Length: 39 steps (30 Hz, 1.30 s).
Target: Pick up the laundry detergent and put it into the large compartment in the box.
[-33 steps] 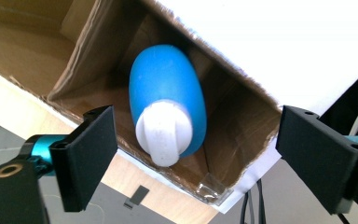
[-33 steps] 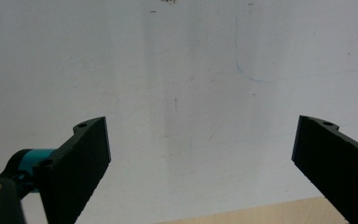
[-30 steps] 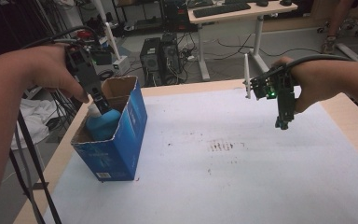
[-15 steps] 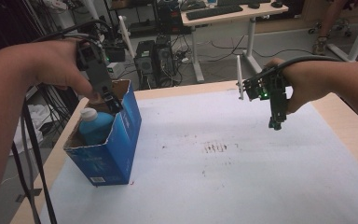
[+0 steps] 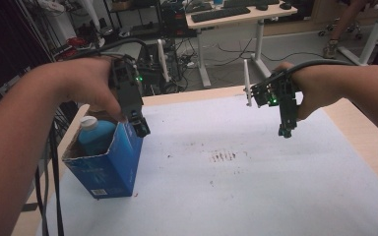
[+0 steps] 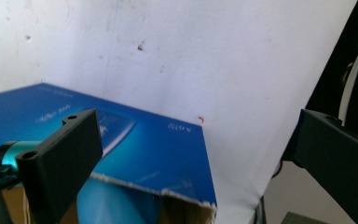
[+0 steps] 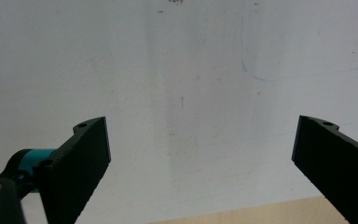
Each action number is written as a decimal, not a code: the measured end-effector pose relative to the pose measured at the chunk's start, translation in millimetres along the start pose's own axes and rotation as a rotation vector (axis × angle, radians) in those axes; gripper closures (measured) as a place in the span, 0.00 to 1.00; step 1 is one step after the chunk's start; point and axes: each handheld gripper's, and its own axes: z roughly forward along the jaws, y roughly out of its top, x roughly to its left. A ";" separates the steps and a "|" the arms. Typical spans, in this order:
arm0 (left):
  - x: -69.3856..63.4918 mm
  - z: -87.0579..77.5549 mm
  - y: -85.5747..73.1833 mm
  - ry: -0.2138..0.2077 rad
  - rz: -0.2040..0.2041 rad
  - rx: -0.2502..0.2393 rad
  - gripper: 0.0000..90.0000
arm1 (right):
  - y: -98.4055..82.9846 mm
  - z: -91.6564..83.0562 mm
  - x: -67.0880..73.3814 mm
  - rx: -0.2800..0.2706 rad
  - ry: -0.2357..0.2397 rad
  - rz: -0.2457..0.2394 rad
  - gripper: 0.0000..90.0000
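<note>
Since the earlier frames the left gripper (image 5: 141,129) has come away from the mouth of the blue carton (image 5: 109,164), where its tip was down at the bottle, and now hangs at the carton's right top edge, toward 3 o'clock from the opening; its jaws have just been opening and stand wide apart with nothing between them. From the left gripper view the carton's blue side (image 6: 135,154) and torn cardboard rim lie below and between the two black jaws, untouched by either pad. The blue bottle (image 5: 94,135) with its white cap stands upright inside the carton, which sits on the white table cover (image 5: 236,187) at about 8 o'clock in the high view, near the table's left edge. Over at about 2 o'clock the right gripper (image 5: 285,131) is held above the cover, well apart from the carton, tip pointing down, and looks to be in much the same spot as before. Its own view shows both jaws spread wide over bare white cover (image 7: 191,93), with a strip of what may be the wooden table edge (image 7: 242,212) at 6 o'clock, though that part is too blurred to be sure. A patch of dark smudges (image 5: 225,156) marks the cover between the two grippers
</note>
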 end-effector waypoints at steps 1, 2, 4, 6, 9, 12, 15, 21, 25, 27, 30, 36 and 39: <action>0.1 3.0 1.9 -0.003 0.011 0.004 0.02 | 0.3 -0.4 0.0 -0.002 0.000 -0.006 0.04; 0.2 6.3 3.5 -0.006 0.020 0.003 0.02 | 0.3 -0.8 0.2 -0.002 -0.003 -0.007 0.04; 0.1 12.0 6.0 -0.010 0.031 0.009 0.02 | 0.0 -1.5 0.6 0.001 -0.003 -0.011 0.04; 0.4 16.3 8.2 -0.006 0.047 0.015 0.02 | -0.2 -2.5 2.1 0.000 -0.003 0.002 0.04; 2.5 21.2 11.9 -0.012 0.058 0.026 0.02 | -0.2 -3.1 3.5 -0.010 0.000 0.001 0.04; 5.3 22.5 15.0 -0.020 0.051 0.020 0.02 | -0.9 -2.8 4.1 -0.004 0.001 -0.004 0.04; 6.4 20.1 17.2 -0.017 0.058 0.019 0.02 | -2.2 -3.0 5.0 0.000 0.000 0.008 0.04; 8.3 19.7 19.4 -0.018 0.067 0.009 0.02 | -4.6 -4.2 4.0 -0.010 0.002 0.012 0.04; 9.5 21.6 19.9 -0.012 0.071 0.008 0.02 | -5.5 -3.8 3.5 -0.006 0.006 0.013 0.04; 9.2 22.1 20.6 -0.010 0.082 0.012 0.02 | -5.4 -3.5 3.4 -0.006 0.006 0.012 0.04; 8.6 23.5 21.8 -0.007 0.084 0.014 0.02 | -4.2 -3.5 3.2 -0.011 0.005 0.018 0.04; 10.1 26.3 24.0 -0.011 0.092 0.020 0.02 | -0.3 -2.5 2.4 -0.010 0.009 0.009 0.04; 10.2 27.8 24.9 -0.012 0.090 0.022 0.02 | -0.2 -1.8 1.7 -0.010 0.009 0.011 0.04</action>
